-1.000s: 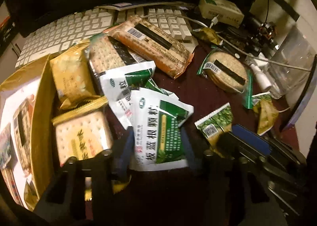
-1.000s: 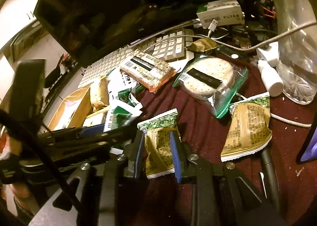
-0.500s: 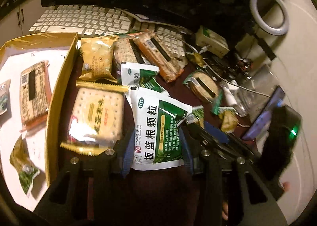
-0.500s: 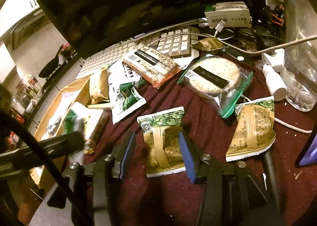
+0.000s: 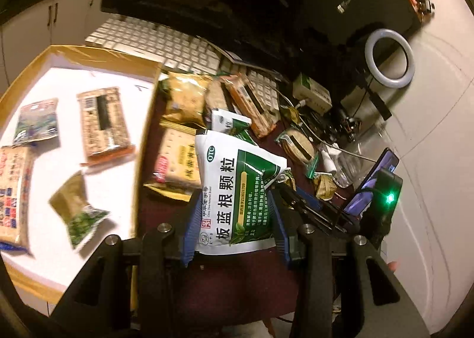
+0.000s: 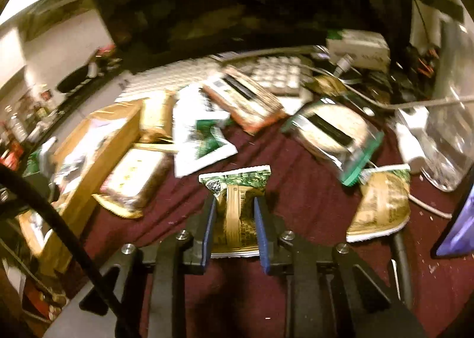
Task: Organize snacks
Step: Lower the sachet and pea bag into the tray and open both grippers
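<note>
My left gripper [image 5: 234, 192] is shut on a white and green sachet [image 5: 237, 166], which hangs in the air above the dark red cloth. Just left of it lies a yellow-walled box [image 5: 145, 136] with a white floor and several snack packets inside. In the right wrist view my right gripper [image 6: 234, 200] has its jaws closing on a small green and gold snack packet [image 6: 237, 181] that lies on the cloth; the blue pads pinch its two sides. The same box [image 6: 97, 160] sits to the left.
Loose snacks lie on the cloth: a yellow cracker pack [image 6: 133, 183], a round cracker pack [image 6: 334, 130], an orange-edged cracker pack [image 6: 243, 97], a second gold packet [image 6: 382, 207]. A keyboard [image 5: 166, 44], cables, a phone [image 5: 376, 178] and a clear container [image 6: 453, 142] crowd the back and right.
My left gripper has lifted the sachet off the pile and swung left, bringing the box's inside into view. The right jaws widened around the small packet, then closed in on it.
</note>
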### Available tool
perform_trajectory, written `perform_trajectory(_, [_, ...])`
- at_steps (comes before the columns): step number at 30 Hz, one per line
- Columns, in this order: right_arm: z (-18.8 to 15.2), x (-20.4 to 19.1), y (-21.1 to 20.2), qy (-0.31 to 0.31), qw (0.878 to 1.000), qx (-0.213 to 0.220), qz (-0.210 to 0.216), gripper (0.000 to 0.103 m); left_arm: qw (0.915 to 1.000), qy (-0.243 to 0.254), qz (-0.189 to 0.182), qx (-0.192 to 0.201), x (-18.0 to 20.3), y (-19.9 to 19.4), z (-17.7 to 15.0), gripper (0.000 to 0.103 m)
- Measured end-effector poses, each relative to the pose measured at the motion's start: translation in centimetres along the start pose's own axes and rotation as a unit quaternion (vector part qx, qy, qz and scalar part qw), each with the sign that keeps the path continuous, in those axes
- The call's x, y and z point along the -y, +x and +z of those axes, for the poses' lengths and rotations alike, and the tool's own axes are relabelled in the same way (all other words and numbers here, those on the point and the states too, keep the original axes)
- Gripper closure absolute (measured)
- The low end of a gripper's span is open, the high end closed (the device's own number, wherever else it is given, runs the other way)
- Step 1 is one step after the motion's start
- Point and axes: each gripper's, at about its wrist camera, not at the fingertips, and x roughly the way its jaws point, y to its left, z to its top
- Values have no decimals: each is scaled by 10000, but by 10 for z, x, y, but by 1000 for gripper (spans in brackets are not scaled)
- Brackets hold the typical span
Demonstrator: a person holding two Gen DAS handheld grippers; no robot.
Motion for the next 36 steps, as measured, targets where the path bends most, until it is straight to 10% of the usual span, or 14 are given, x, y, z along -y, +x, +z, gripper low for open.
perform_trajectory(10, [12,-51,-9,-54,9862,-149,1645,79,9964,-587,431,431,-68,-52,-21,58])
perform_trajectory(18, [31,-121,7,-440,9656,-448,2523,78,9924,-975,756,2,-114,-46,-28,58])
perform_trajectory(28, [65,-193,66,-795,9466,-1208,2881,78,9882,-1045,1061,-367,-144,-23,-22,57])
perform_trajectory(36, [63,-221,111,-1066,9501,-1743,2355,78,9863,-1231,1009,-431,-173,-28,-11,57])
